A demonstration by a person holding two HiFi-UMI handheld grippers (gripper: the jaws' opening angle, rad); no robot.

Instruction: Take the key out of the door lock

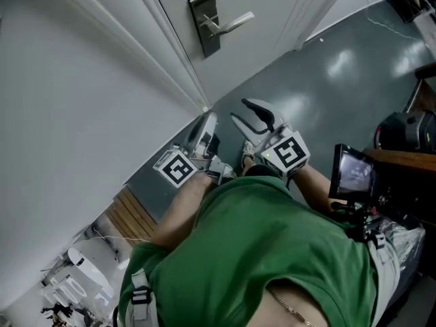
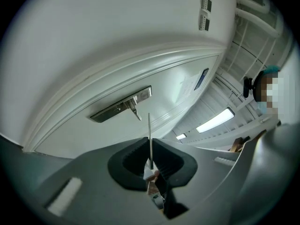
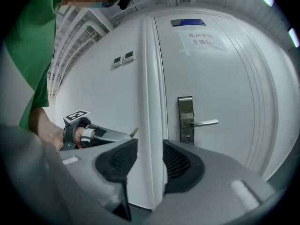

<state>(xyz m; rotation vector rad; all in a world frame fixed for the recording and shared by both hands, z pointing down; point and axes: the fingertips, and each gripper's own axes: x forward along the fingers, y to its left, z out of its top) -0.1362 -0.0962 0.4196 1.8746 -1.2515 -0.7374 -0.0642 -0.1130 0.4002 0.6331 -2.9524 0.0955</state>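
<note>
Your left hand-held gripper (image 2: 150,148) pinches the key (image 2: 149,128) edge-on, well clear of the lock plate (image 2: 117,108), so extraction looks done; your right hand-held gripper (image 3: 150,150) stands wide, empty.

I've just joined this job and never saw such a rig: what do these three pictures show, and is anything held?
No robot here: a person in a green shirt holds a two-jaw gripper in each hand, facing a white door. The head view looks down from the person's head; the other two views look along each gripper's jaws. The left gripper is shut on a thin key, seen edge-on, away from the door lock. The right gripper is open, nothing between its jaws.
</note>
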